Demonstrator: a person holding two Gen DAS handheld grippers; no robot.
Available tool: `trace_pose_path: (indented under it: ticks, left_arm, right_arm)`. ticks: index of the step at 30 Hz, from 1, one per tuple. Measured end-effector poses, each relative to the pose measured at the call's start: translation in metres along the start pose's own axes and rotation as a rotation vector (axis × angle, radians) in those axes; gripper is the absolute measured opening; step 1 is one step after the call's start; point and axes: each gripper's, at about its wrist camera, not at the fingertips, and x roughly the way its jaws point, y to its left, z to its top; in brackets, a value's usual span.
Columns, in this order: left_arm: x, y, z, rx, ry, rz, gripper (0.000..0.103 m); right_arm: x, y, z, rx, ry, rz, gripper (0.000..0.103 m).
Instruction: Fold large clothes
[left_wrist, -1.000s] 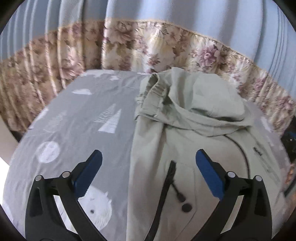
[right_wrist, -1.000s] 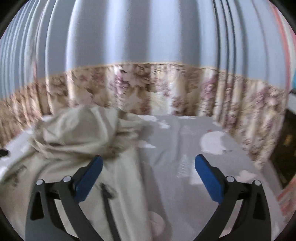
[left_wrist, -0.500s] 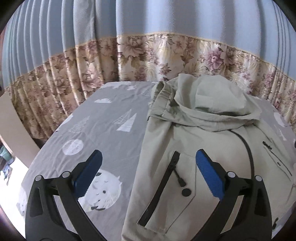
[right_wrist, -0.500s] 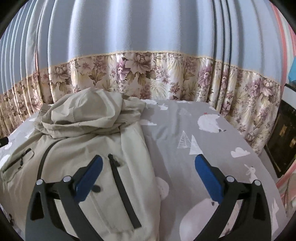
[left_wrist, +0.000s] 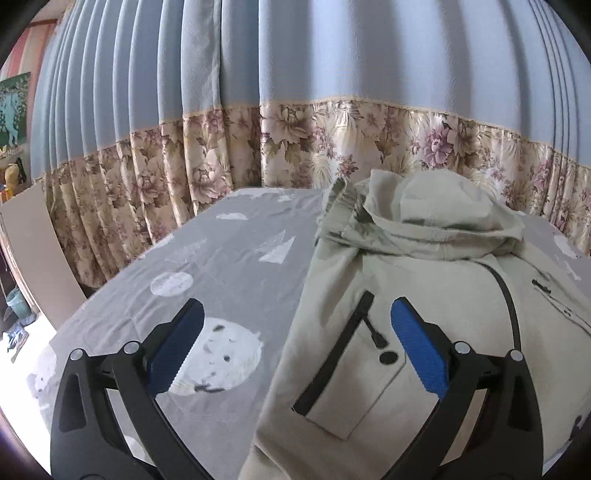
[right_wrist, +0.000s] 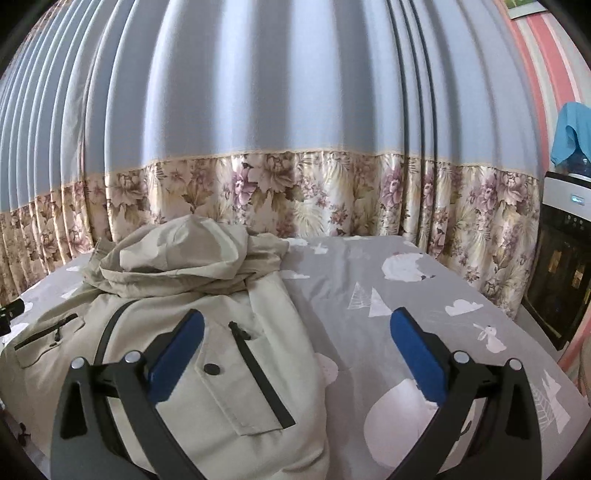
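Already we have the pale beige hooded jacket (left_wrist: 424, 295) folded narrow, sleeves tucked, lying on the grey patterned sheet (left_wrist: 229, 266); our left gripper (left_wrist: 295, 354) and right gripper (right_wrist: 297, 354) hover with jaws apart and empty, the lengthwise folds remaining

Matt beige cloth jacket (left_wrist: 424, 295) on smooth grey printed sheet (left_wrist: 229, 266).

grey patterned sheet (left_wrist: 229, 266); blue floral curtain (right_wrist: 258, 110)
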Motion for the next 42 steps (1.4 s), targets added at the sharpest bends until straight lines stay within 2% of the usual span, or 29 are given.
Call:
trace_pose_path:
  ticks: [4, 6, 11, 13, 15, 16, 19, 22, 27, 30, 32, 38, 40, 42]
  left_arm:
    - [-0.001, 0.007, 0.0, -0.039, -0.007, -0.001, 0.1]
    - [-0.003, 0.011, -0.001, -0.058, -0.014, -0.007, 0.1]
    - [-0.004, 0.009, -0.002, -0.054, -0.019, 0.024, 0.1]
    - [-0.004, 0.008, -0.002, -0.052, -0.012, 0.017, 0.1]
    - [-0.002, 0.008, -0.004, -0.05, 0.031, -0.013, 0.1]
    - [-0.001, 0.008, -0.007, -0.047, 0.066, -0.037, 0.1]
    - [-0.004, 0.013, -0.016, -0.045, 0.128, -0.083, 0.1]
    - [-0.006, 0.02, -0.022, -0.05, 0.163, -0.098, 0.1]
    - [-0.009, 0.029, -0.025, -0.032, 0.195, -0.032, 0.1]
    - [-0.016, 0.032, -0.028, -0.016, 0.185, -0.03, 0.1]
    - [-0.015, 0.034, -0.03, -0.018, 0.197, -0.054, 0.1]
    - [0.004, 0.034, -0.044, -0.09, 0.319, -0.162, 0.1]
    - [0.008, 0.028, -0.046, -0.085, 0.339, -0.191, 0.094]
    - [0.011, 0.018, -0.046, -0.06, 0.373, -0.233, 0.081]
  right_arm:
    - [0.006, -0.004, 0.0, 0.023, 0.031, 0.003, 0.101]
    - [0.003, -0.005, 0.0, 0.035, 0.019, -0.013, 0.101]
    - [0.003, -0.007, -0.001, 0.046, 0.025, -0.014, 0.101]
    - [0.008, -0.006, -0.002, 0.041, 0.076, -0.001, 0.101]
    - [0.021, -0.004, -0.007, 0.044, 0.208, 0.068, 0.101]
    - [0.022, -0.004, -0.01, 0.05, 0.238, 0.09, 0.101]
    - [0.0, -0.007, -0.012, 0.056, 0.173, 0.088, 0.101]
    - [0.0, -0.004, -0.016, 0.017, 0.212, 0.08, 0.101]
    - [-0.003, -0.003, -0.018, 0.003, 0.228, 0.089, 0.101]
    - [0.0, -0.006, -0.019, 0.015, 0.249, 0.092, 0.101]
    - [0.002, -0.007, -0.02, 0.025, 0.26, 0.092, 0.101]
    - [0.006, -0.013, -0.022, 0.052, 0.281, 0.096, 0.101]
    - [0.007, -0.014, -0.023, 0.05, 0.291, 0.098, 0.101]
    - [0.008, -0.013, -0.023, 0.044, 0.306, 0.104, 0.101]
